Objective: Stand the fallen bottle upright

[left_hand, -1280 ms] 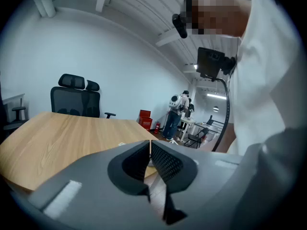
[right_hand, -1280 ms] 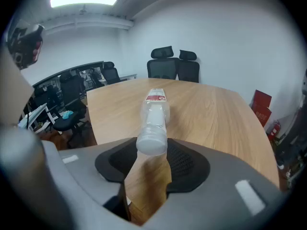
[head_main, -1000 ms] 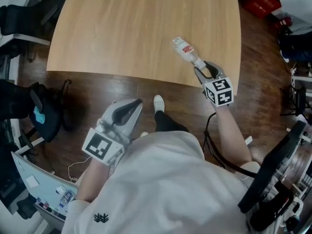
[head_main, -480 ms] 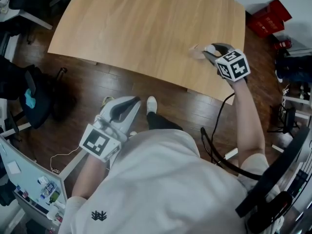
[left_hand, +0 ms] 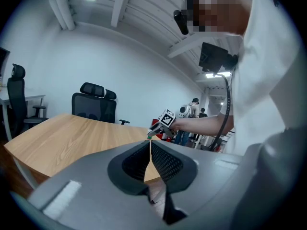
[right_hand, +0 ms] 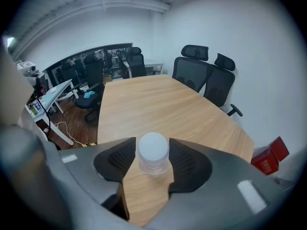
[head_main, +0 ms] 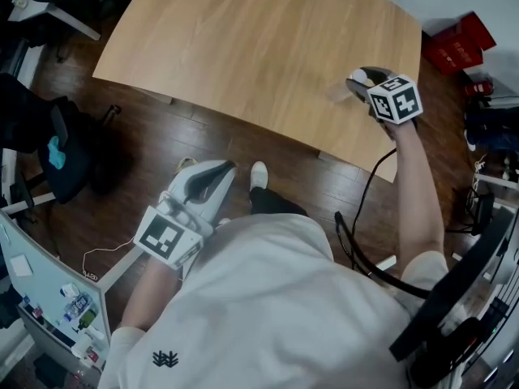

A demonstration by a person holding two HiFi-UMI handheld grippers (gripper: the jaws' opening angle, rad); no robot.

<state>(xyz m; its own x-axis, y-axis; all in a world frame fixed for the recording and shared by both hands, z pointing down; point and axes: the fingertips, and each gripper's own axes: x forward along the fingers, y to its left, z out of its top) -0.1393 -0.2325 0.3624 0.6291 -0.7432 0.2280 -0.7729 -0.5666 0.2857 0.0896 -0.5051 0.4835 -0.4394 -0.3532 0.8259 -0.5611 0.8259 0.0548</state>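
The clear bottle (right_hand: pixel 153 158) with a white cap stands upright on the wooden table (right_hand: pixel 144 109), seen from above in the right gripper view. My right gripper (right_hand: pixel 153 162) hangs over it, pointing steeply down. Its jaws are opening, with the cap between the pads (right_hand: pixel 123 158) and a thin gap on each side. In the head view the right gripper (head_main: pixel 358 81) sits near the table's (head_main: pixel 243 47) right front corner and hides most of the bottle. My left gripper (head_main: pixel 217 175) is shut and empty, held off the table's near edge over the floor.
Black office chairs (right_hand: pixel 204 75) stand along the table's far right side. A red box (head_main: pixel 458 45) lies on the floor beyond the right corner. The table's near edge (head_main: pixel 268 128) runs just in front of the person's shoe (head_main: pixel 259 175). Desks with clutter stand at the left.
The bottle lay on the table with my right gripper on its neck; the gripper swung up and to the right, and the bottle now stands upright. The jaws have parted slightly. The left gripper barely moved.
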